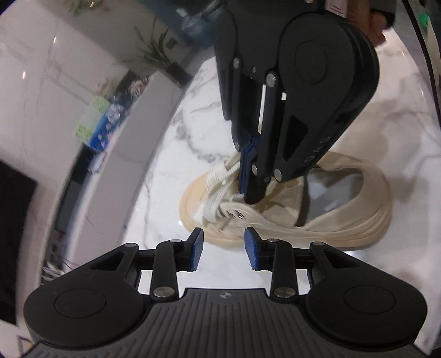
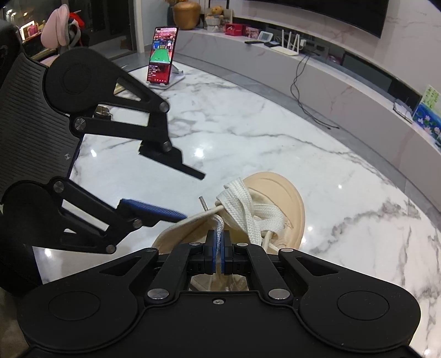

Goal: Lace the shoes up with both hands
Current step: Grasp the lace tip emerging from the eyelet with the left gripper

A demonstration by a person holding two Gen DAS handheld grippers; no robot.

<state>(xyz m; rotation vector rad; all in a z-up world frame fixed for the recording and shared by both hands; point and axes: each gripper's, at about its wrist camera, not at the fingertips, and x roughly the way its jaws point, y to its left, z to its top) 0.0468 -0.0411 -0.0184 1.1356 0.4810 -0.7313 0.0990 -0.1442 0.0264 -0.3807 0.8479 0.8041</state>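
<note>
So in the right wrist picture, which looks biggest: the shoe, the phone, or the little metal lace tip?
1. Shoe, largest, though the gripper hides part of it.
2. Phone, which sits farther away, so it looks smaller than it really is.
3. Metal lace tip, by far the smallest.

One cream shoe (image 2: pixel 278 198) sits on one marble worktop (image 2: pixel 275 137). One white lace (image 2: pixel 248 209) is threaded through it, with one metal-tipped lace end (image 2: pixel 203 204) poking out and a second strand pinched further back. Two grippers are in view: the left gripper (image 1: pixel 223 247) and the right gripper (image 2: pixel 219 249), each with two blue-padded fingers (image 1: pixel 252 245). Behind them stand one phone (image 2: pixel 162 55) on a stand, one gold pot (image 2: pixel 186 13), one teddy bear (image 2: pixel 215 13), one white router (image 2: pixel 288 48) and one tissue box (image 1: pixel 92 121)
</note>
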